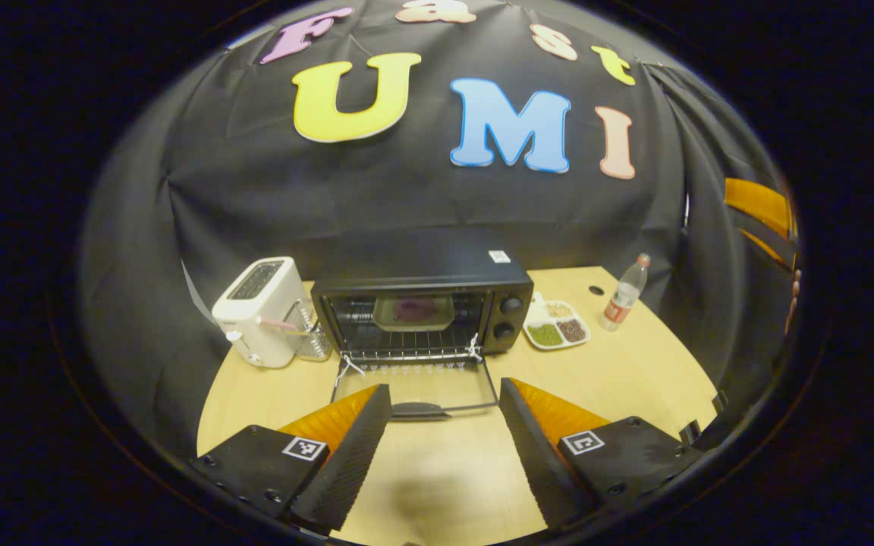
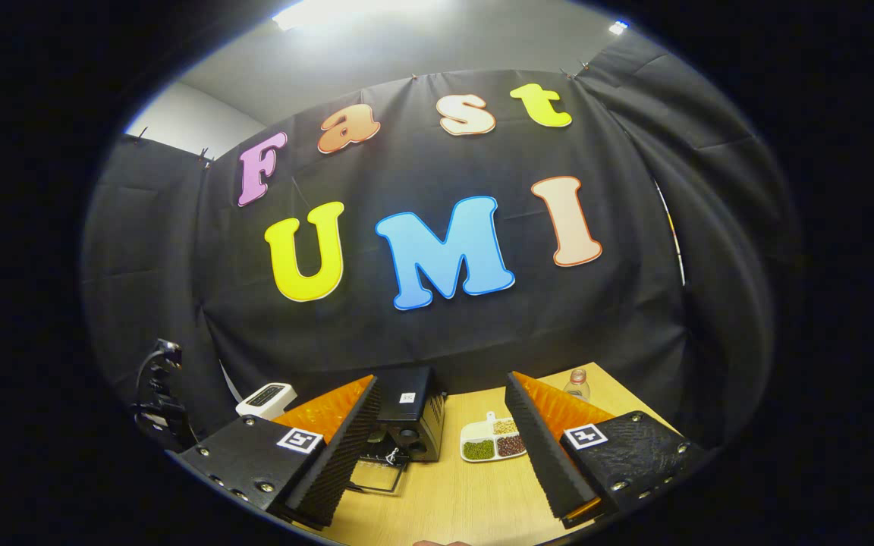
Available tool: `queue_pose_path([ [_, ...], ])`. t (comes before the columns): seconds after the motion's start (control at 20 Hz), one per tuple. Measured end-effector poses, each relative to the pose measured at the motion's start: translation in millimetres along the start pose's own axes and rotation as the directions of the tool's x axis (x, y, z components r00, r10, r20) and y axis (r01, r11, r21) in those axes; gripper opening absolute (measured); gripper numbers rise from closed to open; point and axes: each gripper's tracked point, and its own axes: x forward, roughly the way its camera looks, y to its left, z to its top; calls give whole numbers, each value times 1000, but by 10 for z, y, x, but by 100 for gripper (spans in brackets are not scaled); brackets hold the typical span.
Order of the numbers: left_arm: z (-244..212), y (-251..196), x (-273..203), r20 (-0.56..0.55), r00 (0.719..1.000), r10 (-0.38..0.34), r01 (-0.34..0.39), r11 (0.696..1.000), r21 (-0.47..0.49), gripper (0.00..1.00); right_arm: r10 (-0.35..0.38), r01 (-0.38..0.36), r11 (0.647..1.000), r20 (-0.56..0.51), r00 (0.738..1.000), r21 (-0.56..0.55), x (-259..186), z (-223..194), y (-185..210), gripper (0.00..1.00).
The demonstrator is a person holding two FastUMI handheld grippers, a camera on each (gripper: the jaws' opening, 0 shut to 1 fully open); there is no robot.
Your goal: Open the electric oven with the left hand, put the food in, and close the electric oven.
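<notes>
The black electric oven (image 1: pixel 422 292) stands at the back of the wooden table, its glass door (image 1: pixel 416 388) folded down flat. Inside, on the rack, rests a pale tray holding a purple piece of food (image 1: pixel 414 309). My left gripper (image 1: pixel 444 398) hangs open just in front of the door's handle, nothing between its fingers. In the right gripper view the oven (image 2: pixel 409 415) sits lower left behind the left finger, door down. My right gripper (image 2: pixel 441 394) is open and empty, raised above the table.
A white toaster (image 1: pixel 262 311) and a metal grater stand left of the oven. A divided dish of beans (image 1: pixel 556 324) and a plastic bottle (image 1: pixel 625 293) lie to its right. A light-wood table (image 1: pixel 619 371) extends to the front. Another gripper's orange part (image 1: pixel 759 212) shows far right.
</notes>
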Motion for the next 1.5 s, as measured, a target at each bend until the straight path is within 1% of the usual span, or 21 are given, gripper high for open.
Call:
queue_pose_path([
  [0.1,-261,-7,95,-92,996,-19,18,1000,-13,97,-14,14,1000,-12,1000,-2,10,-45,-59,100],
  [0.2,-448,34,162,-176,984,-18,15,1000,-18,97,-27,27,1000,-26,999,3,11,-98,-101,100],
  [0.35,-720,154,308,-284,959,5,-4,1000,3,97,-43,44,999,-45,998,14,33,-164,-167,100],
  [0.4,-798,177,353,-314,949,3,-4,1000,-3,100,-49,49,999,-49,998,16,42,-174,-188,100],
  [0.5,-948,188,434,-374,927,-11,0,1000,-30,100,-62,64,998,-57,996,19,57,-209,-223,100],
  [0.55,-1023,232,459,-395,919,-9,-5,999,-33,97,-70,71,997,-60,996,22,71,-219,-249,100],
  [0.75,-1163,361,686,-454,891,18,-26,1000,-12,97,-99,102,994,-75,992,31,116,-269,-379,100],
  [0.9,-1244,424,864,-488,872,31,-43,999,-14,97,-122,125,992,-94,988,33,136,-340,-451,100],
  [0.95,-1270,438,924,-500,866,31,-44,999,-14,100,-129,133,990,-99,987,37,145,-358,-480,100],
  [1.0,-1292,444,993,-510,860,28,-41,999,-13,97,-136,141,989,-104,985,40,139,-363,-499,100],
  [1.05,-1314,450,1049,-519,854,28,-37,999,-8,100,-143,148,988,-106,984,40,141,-377,-521,100],
  [1.1,-1331,457,1102,-530,848,28,-34,999,-2,96,-152,157,987,-108,983,40,153,-382,-540,100],
  [1.2,-1386,466,1215,-549,835,22,-30,1000,-6,100,-168,173,984,-109,980,34,152,-384,-598,100],
  [1.3,-1440,498,1299,-568,823,21,-33,999,-11,100,-185,189,981,-108,977,31,151,-365,-649,100],
  [1.35,-1434,499,1404,-575,818,21,-33,999,-11,97,-194,198,980,-107,975,30,158,-362,-671,100],
  [1.5,-1463,514,1516,-587,809,16,-27,1000,-10,97,-211,215,976,-109,971,29,173,-360,-698,100],
])
